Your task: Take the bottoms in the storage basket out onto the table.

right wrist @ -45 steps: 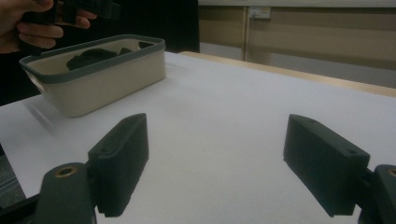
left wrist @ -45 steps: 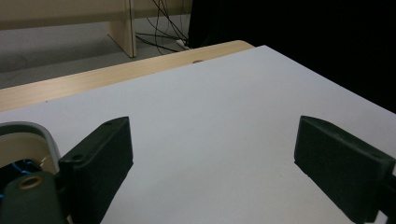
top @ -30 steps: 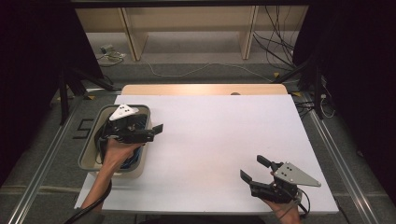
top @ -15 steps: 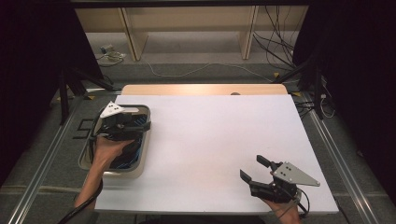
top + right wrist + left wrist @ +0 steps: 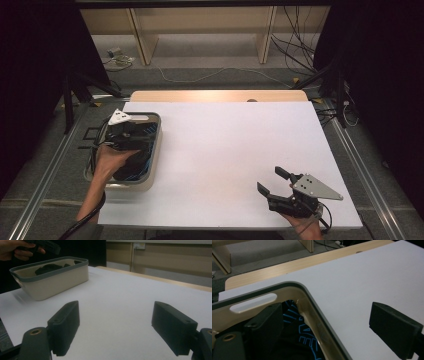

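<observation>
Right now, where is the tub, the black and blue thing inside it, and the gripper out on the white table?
tub [image 5: 154,150]: high view, right rim.
black and blue thing [image 5: 305,338]: left gripper view, blue pattern.
right gripper [image 5: 274,183]: high view, between its open jaws.

Beige bin [image 5: 154,150], grey rim, at table's left edge; black-blue cloth [image 5: 136,161] inside

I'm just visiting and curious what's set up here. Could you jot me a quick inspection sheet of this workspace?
Surface: white tabletop, bare apart from the bin, with a wooden strip along its far edge.
Job's things: beige bin with a grey rim at the left, holding something dark with blue markings.
Clutter: nothing seen.
Grippers: left tongs open, astride the bin's wall; right tongs open, empty, near the front right corner.
Cables: several on the floor beyond the table.
Surroundings: wooden shelving, dark curtains.
</observation>
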The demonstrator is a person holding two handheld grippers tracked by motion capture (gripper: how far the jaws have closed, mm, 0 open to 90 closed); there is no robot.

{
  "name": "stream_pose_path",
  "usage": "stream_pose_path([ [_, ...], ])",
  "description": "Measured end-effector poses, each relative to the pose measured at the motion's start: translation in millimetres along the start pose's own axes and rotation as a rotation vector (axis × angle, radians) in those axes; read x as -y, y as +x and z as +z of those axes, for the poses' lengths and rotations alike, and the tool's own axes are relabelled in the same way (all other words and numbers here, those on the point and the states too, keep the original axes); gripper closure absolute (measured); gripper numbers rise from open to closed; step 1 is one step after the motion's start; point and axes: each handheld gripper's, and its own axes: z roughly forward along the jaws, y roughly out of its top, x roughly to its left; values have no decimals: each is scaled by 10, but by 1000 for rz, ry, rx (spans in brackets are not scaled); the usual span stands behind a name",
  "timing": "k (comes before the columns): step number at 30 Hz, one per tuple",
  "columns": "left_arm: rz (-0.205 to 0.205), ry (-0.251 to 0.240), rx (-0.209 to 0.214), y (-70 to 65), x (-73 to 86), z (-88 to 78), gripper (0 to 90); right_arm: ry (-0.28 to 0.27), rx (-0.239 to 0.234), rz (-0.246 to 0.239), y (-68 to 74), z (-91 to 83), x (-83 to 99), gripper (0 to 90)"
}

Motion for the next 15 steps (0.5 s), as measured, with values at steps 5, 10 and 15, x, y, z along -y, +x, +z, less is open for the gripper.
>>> stream_pose_path([
  [5, 11, 51, -23, 56, 14, 10, 118, 0, 0, -1, 1, 1, 0, 233],
  [10, -5, 111, -32, 127, 55, 48, 119, 0, -2, -6, 1, 2, 2, 233],
  [15, 1, 173, -67, 184, 89, 95, 120, 4, -6, -7, 3, 9, 4, 234],
])
